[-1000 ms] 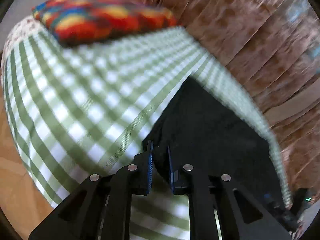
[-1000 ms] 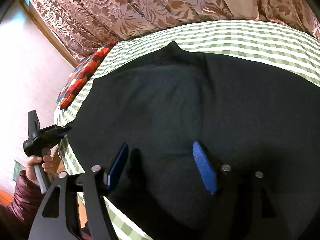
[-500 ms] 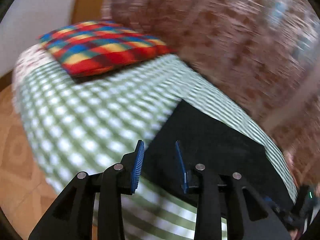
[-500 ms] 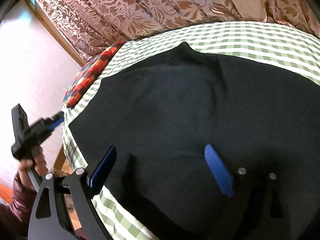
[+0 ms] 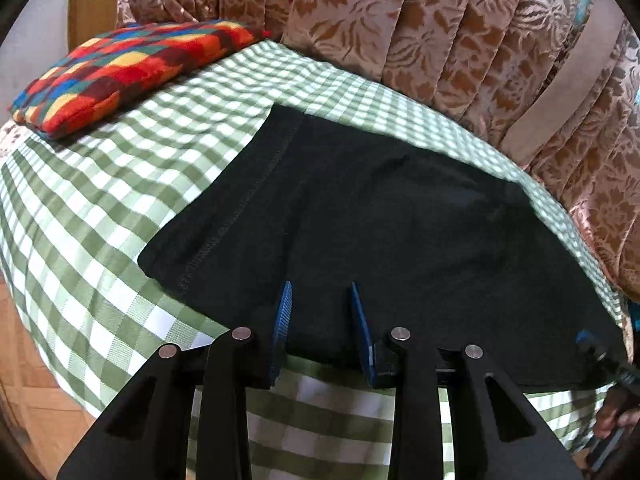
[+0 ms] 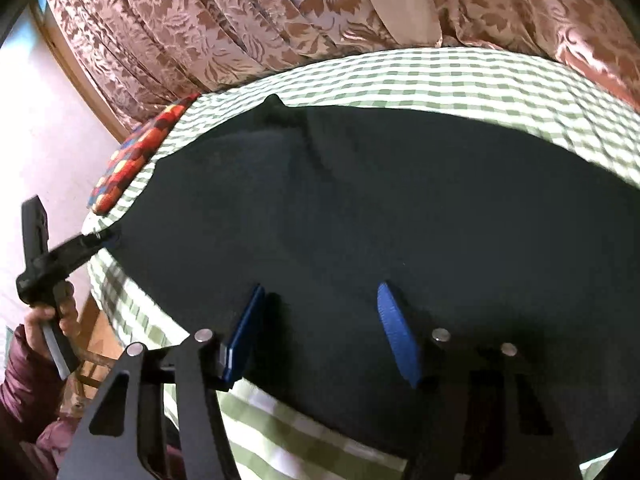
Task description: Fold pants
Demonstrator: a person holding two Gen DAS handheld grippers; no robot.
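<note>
Left gripper [image 5: 320, 312]: jaws parted moderately, empty, now over the near hem edge of the black knit pants [image 5: 380, 216], having swung in from the bare cloth in the last second; a fresh grasp seems next. Right gripper [image 6: 320, 316]: jaws wide, empty, hovering over the same garment. Pants lie flat on the green-and-white checked bedcover [image 5: 100, 200]. No containers present. Beyond: multicoloured patchwork cushion [image 5: 120, 68]; brown floral curtain [image 5: 400, 20].
</note>
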